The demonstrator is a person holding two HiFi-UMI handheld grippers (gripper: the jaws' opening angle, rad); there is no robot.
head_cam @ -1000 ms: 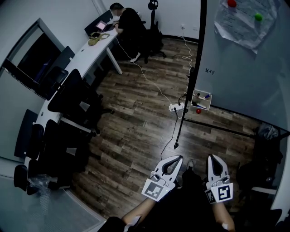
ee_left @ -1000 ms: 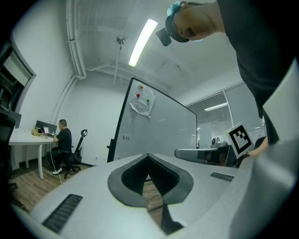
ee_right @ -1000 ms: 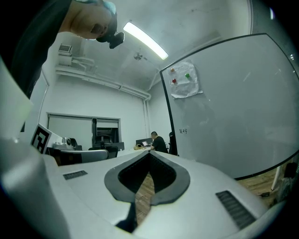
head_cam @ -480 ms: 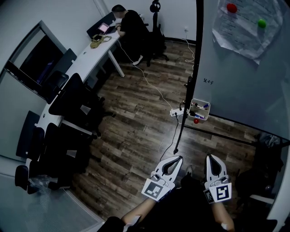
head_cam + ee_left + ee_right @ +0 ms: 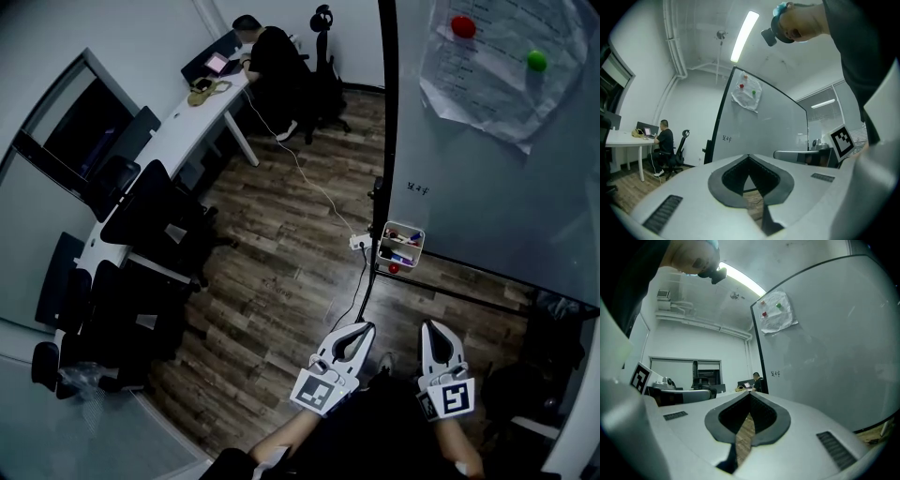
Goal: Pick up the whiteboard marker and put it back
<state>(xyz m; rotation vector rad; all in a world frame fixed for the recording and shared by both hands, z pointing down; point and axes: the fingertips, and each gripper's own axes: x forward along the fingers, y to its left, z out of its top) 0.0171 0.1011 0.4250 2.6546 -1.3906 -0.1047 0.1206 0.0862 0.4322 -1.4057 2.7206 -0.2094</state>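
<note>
left gripper point(image 5: 364, 328): held low at the near edge of the head view, jaws pressed together tip to tip, nothing between them; marker cube at its rear. right gripper point(image 5: 432, 325): just beside the left, jaws likewise pressed together and empty. whiteboard point(image 5: 487, 187): tall, dark-framed, standing on the wood floor point(image 5: 281, 272) ahead and to the right; small handwriting near its left edge. sheet point(image 5: 497, 66): crumpled paper on the board's upper part, under a red magnet point(image 5: 462, 26) and a green magnet point(image 5: 536, 60). tray point(image 5: 383, 246): small white basket at the board's lower left corner, well apart from both grippers. markers point(image 5: 401, 251): several lying in the tray, too small to tell apart. desk point(image 5: 178, 122): long, white, far left, with a seated person point(image 5: 267, 52) at its far end. chairs point(image 5: 141, 206): dark, ranged along the desk.
</note>
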